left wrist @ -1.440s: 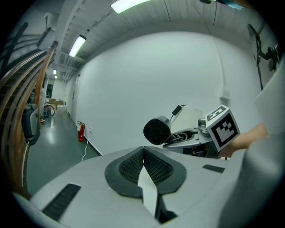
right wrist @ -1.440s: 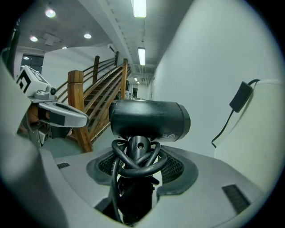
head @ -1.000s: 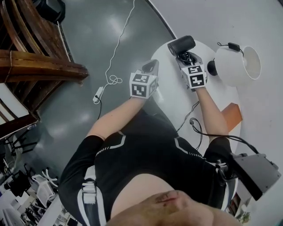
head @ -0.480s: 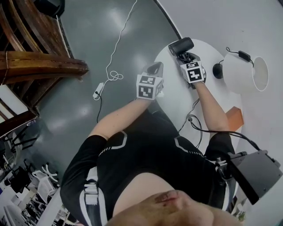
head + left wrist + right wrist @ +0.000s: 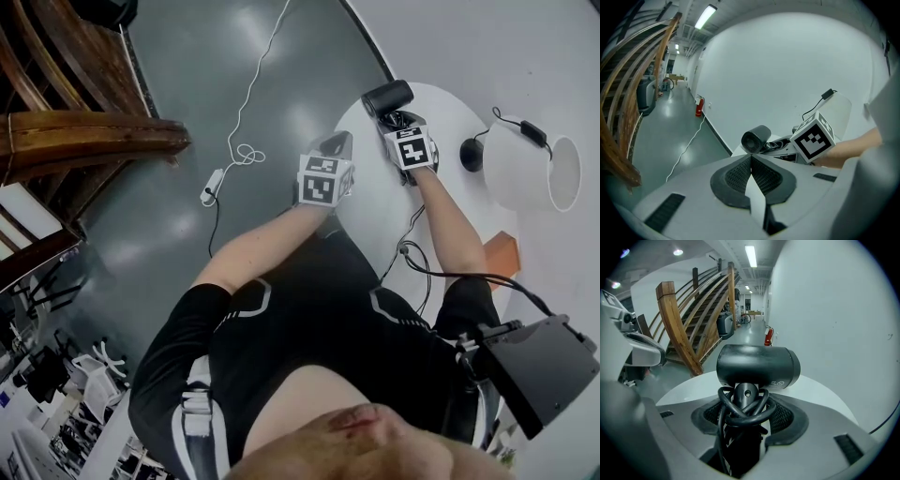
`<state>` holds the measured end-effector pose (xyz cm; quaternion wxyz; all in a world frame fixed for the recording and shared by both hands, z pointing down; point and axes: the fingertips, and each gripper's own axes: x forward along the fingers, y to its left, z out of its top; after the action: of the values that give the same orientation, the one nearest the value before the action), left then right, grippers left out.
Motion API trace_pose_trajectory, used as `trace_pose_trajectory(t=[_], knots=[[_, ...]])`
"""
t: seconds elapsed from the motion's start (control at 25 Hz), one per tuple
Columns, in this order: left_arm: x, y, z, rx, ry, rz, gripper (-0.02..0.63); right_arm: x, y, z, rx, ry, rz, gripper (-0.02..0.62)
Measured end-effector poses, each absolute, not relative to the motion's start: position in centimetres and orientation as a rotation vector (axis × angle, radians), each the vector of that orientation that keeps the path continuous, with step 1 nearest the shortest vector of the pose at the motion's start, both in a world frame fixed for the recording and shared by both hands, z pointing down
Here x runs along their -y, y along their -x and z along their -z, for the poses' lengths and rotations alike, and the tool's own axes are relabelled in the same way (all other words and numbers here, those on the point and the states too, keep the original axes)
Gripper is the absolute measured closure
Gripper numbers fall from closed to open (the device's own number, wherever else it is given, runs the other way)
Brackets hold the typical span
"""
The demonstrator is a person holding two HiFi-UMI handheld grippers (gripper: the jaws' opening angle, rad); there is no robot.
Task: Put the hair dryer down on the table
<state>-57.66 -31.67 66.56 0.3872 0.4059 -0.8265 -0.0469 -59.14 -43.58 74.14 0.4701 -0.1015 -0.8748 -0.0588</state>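
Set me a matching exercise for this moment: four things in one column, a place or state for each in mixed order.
Things:
1. hair dryer
2. left gripper
3. lamp
4. white cable

Places or states:
a. on the floor
b. shut, nothing in it
c. gripped in the right gripper
d. on the table, white shade

Pairs: 1-c, 2-b, 3-d, 4-a

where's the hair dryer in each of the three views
Head view: hair dryer upper right of centre, over the round white table.
Left gripper view: hair dryer at centre, left of a marker cube.
Right gripper view: hair dryer dead centre, handle gripped in the right claw.
Shared landmark: the wooden staircase, left of the dryer in all three.
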Motion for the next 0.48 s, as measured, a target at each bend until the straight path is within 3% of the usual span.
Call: trace_pose_trajectory(t=[0.48], knots=[[32.0,57.4,-68.5,2.042,-1.025,0.1,0.574,43.4,59.6,-75.2,2.127,0.296,0.088,0.333]])
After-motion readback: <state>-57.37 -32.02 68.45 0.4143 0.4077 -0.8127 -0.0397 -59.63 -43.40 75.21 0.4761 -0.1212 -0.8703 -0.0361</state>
